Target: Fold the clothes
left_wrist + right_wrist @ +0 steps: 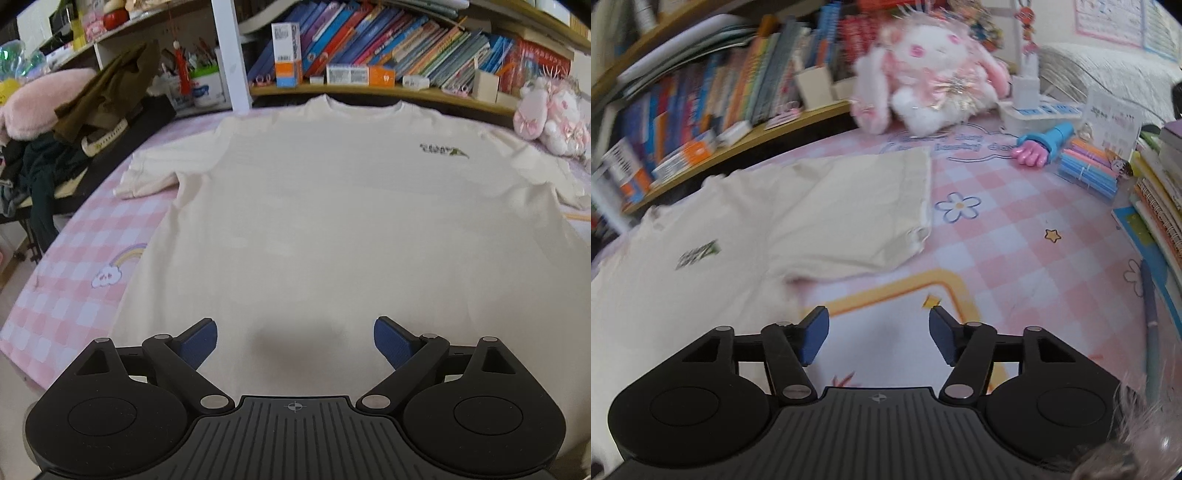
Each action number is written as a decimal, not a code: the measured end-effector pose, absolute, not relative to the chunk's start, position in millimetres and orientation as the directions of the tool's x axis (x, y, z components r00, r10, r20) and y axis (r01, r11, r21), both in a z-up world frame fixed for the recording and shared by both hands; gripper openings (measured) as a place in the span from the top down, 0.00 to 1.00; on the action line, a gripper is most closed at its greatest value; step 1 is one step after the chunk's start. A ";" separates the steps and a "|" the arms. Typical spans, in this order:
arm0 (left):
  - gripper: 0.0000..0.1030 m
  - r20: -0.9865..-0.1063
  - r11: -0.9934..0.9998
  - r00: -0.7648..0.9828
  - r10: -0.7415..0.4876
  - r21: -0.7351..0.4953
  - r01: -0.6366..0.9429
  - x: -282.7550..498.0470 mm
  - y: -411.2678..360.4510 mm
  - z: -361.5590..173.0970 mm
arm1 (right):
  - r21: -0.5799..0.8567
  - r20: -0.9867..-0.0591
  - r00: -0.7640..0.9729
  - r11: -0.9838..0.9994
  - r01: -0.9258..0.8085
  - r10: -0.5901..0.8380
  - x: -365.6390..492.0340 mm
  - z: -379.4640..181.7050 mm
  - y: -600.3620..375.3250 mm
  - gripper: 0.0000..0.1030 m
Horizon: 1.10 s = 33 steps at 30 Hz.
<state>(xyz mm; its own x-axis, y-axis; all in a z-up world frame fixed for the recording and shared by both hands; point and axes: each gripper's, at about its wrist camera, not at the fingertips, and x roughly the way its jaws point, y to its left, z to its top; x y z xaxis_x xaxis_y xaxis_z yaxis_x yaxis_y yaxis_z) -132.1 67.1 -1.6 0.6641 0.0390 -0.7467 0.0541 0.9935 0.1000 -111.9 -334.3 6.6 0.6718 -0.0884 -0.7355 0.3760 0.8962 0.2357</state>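
Note:
A cream T-shirt with a small green chest logo lies flat, front up, on a pink checked table cover, collar toward the bookshelf. My left gripper hovers open over the shirt's lower middle, nothing between its blue pads. In the right wrist view the same T-shirt fills the left side, its right sleeve spread toward the centre. My right gripper stands open above the table cover, just right of the shirt's side edge, holding nothing.
A bookshelf runs along the back edge. A pink plush rabbit sits at the back right corner. Dark clothes are piled at the left. Stacked notebooks, coloured pens, a toy hand and a pen line the right side.

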 end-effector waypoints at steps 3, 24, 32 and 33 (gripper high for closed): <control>0.09 -0.735 0.994 0.677 0.037 0.094 0.049 -132.3 65.1 2.7 | 0.224 -0.728 0.682 0.915 0.336 -0.073 -126.3 16.1 -317.3 0.37; 0.09 -0.715 0.996 0.696 0.073 0.092 -0.010 -133.3 88.5 16.7 | 0.109 -0.768 0.641 0.983 0.148 -0.011 -154.7 13.5 -223.0 0.19; 0.09 -0.714 0.997 0.696 0.077 0.075 -0.033 -102.4 131.6 18.2 | 0.096 -0.779 0.624 0.969 0.228 -0.070 -153.8 10.6 -207.8 0.17; 0.09 -0.713 0.997 0.697 0.074 0.068 -0.036 -96.4 137.5 18.8 | 0.089 -0.778 0.623 0.967 0.240 -0.083 -152.8 11.5 -204.7 0.16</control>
<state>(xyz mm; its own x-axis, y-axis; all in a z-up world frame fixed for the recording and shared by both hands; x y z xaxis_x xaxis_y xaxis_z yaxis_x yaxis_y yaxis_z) -96.4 137.5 18.8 0.6970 0.0738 -0.7133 -0.0365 0.9971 0.0675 -152.8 -204.7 11.5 0.6229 -0.0828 -0.7779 0.2401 0.9666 0.0894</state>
